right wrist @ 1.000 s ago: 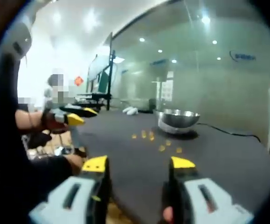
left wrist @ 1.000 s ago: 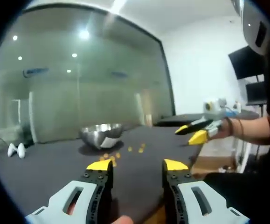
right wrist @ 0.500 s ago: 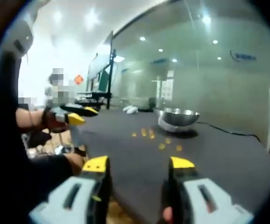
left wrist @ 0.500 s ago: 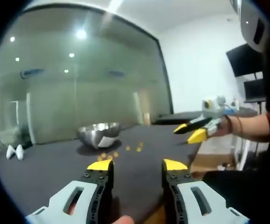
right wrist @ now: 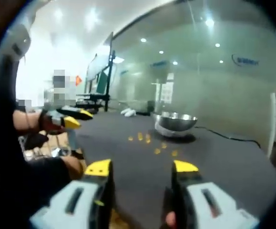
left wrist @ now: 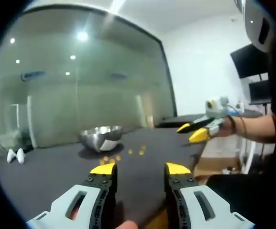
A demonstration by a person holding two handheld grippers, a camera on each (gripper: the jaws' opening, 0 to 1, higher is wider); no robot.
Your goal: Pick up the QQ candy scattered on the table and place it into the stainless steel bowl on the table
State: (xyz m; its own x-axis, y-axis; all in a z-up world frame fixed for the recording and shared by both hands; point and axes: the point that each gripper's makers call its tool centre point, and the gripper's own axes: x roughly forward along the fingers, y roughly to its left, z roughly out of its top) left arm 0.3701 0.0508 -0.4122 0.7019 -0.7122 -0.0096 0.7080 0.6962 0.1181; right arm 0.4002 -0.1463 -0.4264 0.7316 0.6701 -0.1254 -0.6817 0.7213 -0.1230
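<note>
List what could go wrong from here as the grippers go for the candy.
1. The candies are small and lie close together on the dark table; open jaws closing on one may nudge its neighbours away.
2. Some lie right beside the stainless steel bowl, so a reaching gripper may knock it.
3. Both the left gripper and right gripper are open and face the same patch; they may collide.

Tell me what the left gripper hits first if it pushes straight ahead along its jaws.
Probably the small yellow candies scattered on the dark grey table, with the stainless steel bowl just behind them. The left gripper is open; depth is uncertain.
</note>
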